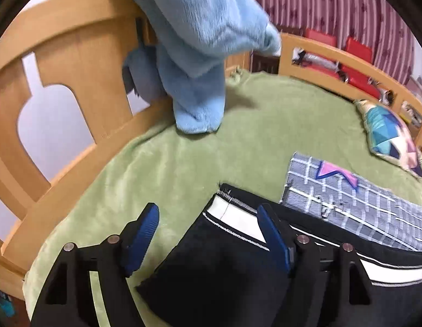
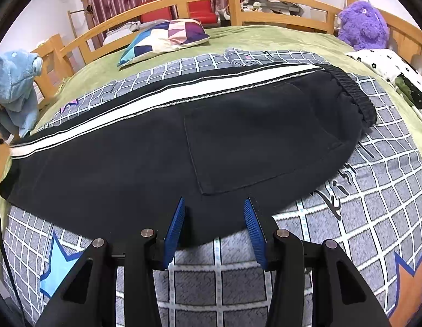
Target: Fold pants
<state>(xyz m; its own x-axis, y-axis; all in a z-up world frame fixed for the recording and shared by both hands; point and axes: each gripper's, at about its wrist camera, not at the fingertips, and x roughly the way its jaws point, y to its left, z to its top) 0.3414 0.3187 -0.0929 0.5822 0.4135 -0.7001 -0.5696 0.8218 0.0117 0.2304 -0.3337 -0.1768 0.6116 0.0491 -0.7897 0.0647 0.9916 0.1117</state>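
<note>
**Black pants laid flat on bed, both grippers spread above them**

Black pants [image 2: 183, 147] w/ a white side stripe lie lengthwise on a grey checked sheet [image 2: 374, 204], which sits on a green blanket [image 1: 170, 163]. They look already folded in half, leg on leg. Elastic waistband at the far right in the right wrist view; leg cuffs [image 1: 230, 218] at the left end, near a blue plush toy [image 1: 194, 54] and the wooden bed rail [image 1: 74, 54].

Left gripper [image 1: 208, 231]: jaws wide apart, holding nothing, over the cuff end. Right gripper [image 2: 214, 218]: also spread, empty, at the near edge by the seat.

Handling, as a guess: soft, thick knit, light, floppy, not fragile, not slippery. It'll sag if lifted at one point, so pinch both layers at the cuffs and support mid-length. A patterned pillow [image 2: 167, 38] & purple plush toy [image 2: 363, 24] sit well apart.
</note>
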